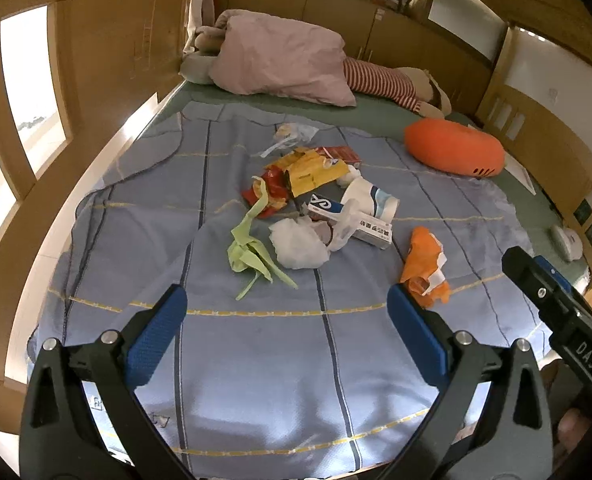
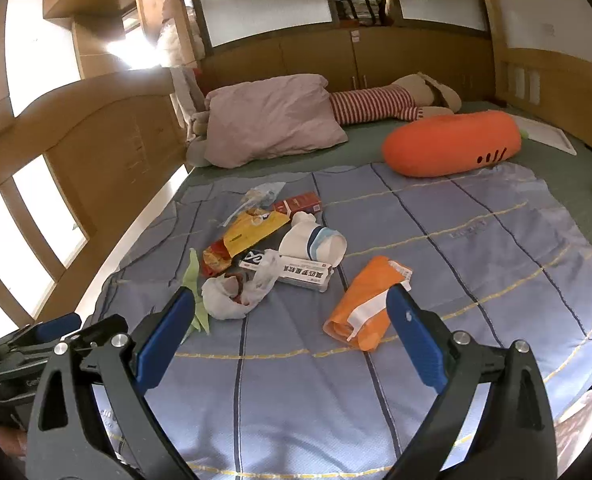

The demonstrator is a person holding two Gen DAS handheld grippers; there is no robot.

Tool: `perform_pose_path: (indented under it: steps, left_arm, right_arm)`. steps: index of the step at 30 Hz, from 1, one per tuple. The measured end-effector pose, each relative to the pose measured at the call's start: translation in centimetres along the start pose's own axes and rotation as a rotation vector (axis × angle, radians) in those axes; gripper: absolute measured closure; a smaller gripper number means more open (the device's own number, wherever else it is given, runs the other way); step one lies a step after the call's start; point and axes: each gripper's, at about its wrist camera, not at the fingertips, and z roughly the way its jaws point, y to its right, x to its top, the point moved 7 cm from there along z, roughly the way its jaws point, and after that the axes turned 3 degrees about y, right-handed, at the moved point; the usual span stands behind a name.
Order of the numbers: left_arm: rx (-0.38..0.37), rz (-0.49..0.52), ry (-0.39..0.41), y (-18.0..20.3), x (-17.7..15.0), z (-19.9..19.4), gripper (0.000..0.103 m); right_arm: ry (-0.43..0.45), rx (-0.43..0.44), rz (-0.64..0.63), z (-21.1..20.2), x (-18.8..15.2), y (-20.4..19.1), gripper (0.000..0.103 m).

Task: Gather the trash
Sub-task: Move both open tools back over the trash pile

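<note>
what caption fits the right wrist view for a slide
Open right claw over a blue blanket, orange wrapper nearest among scattered trash.

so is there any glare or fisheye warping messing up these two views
Right wrist view: strong glare bursts off the wooden panelling at upper left, washing out detail there. Left wrist view: no glare burst, only blown-out white window panes. Both views bend the bed frame into curves, yet the trash pile stays sharp.

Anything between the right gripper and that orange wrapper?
Nothing: only bare blue blanket lies between the open right gripper and the orange wrapper, shown in the right wrist view.
</note>
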Motion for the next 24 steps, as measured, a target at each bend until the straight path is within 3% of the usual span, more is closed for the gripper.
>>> perform_pose_path:
  steps: [18, 24]
  left_arm:
    - [0.021, 0.006, -0.007, -0.8, 0.1, 0.2, 0.003]
    - [0.029, -0.006, -0.03, -1.8, 2.6, 3.3, 0.003]
  right_arm:
    - [-0.008, 0.001, -0.002, 0.0, -0.2, 0.1, 0.009]
    - [-0.031, 0.01, 0.007, 0.5, -0.5, 0.0, 0.009]
